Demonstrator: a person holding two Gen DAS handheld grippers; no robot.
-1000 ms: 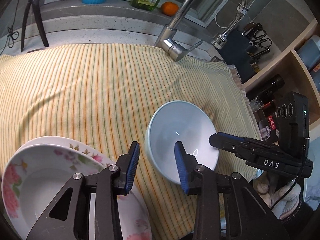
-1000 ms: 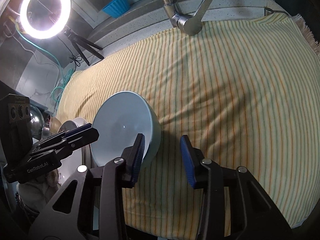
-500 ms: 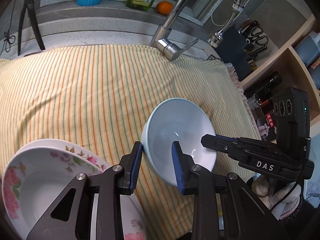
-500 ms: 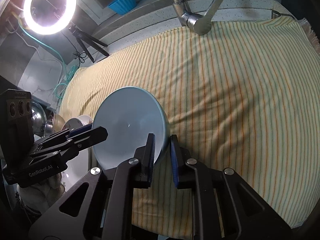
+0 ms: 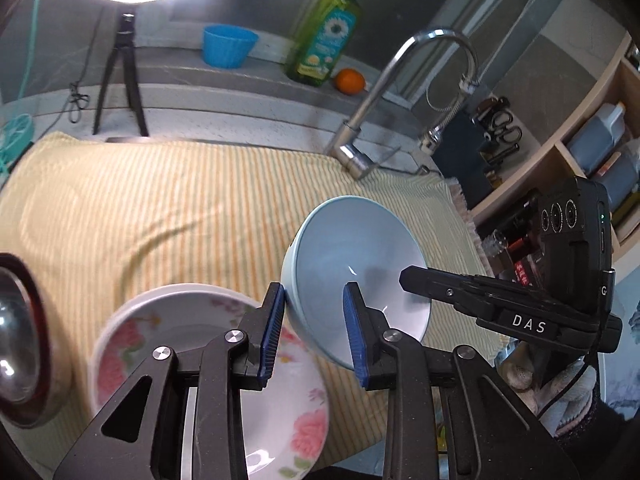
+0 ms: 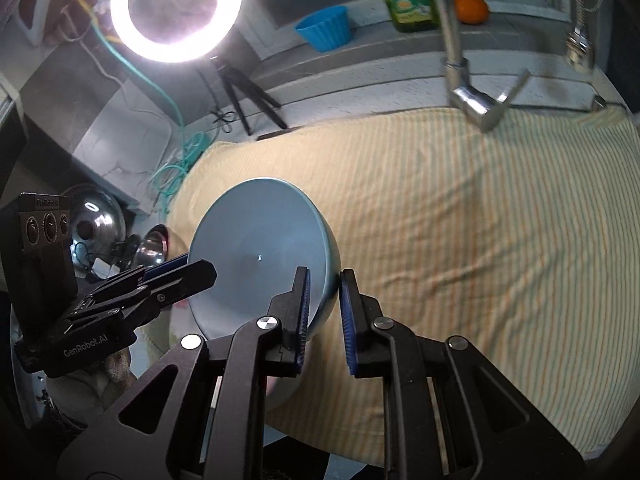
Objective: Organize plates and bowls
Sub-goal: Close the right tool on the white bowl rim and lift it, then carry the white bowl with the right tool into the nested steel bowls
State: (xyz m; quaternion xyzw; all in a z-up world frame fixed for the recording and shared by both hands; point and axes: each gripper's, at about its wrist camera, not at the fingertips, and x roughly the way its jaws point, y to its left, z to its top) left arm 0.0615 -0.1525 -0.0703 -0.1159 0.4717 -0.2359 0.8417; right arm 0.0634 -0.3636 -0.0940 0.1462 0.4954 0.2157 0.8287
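Note:
A light blue bowl (image 5: 352,264) hangs tilted above the striped yellow cloth (image 5: 160,200), held from two sides. My left gripper (image 5: 314,312) is shut on the bowl's near rim, one pad inside and one outside. From the right, my right gripper (image 5: 410,276) clamps the opposite rim. In the right wrist view the bowl (image 6: 256,256) shows its pale inside, with my right gripper (image 6: 324,296) shut on its edge and the left gripper (image 6: 192,270) at its far side. A floral plate (image 5: 192,344) lies on the cloth below my left gripper.
A chrome faucet (image 5: 360,120) stands at the cloth's far edge. On the ledge behind it are a green soap bottle (image 5: 324,40), a blue cup (image 5: 228,46) and an orange (image 5: 350,80). A ring light on a tripod (image 5: 124,76) stands far left, a steel bowl (image 5: 16,340) near left, shelves (image 5: 580,152) right.
Both grippers closed on the bowl's rim, the right one from wide open. The bowl then rose off the cloth with both of them, and the views tipped up toward the ledge.

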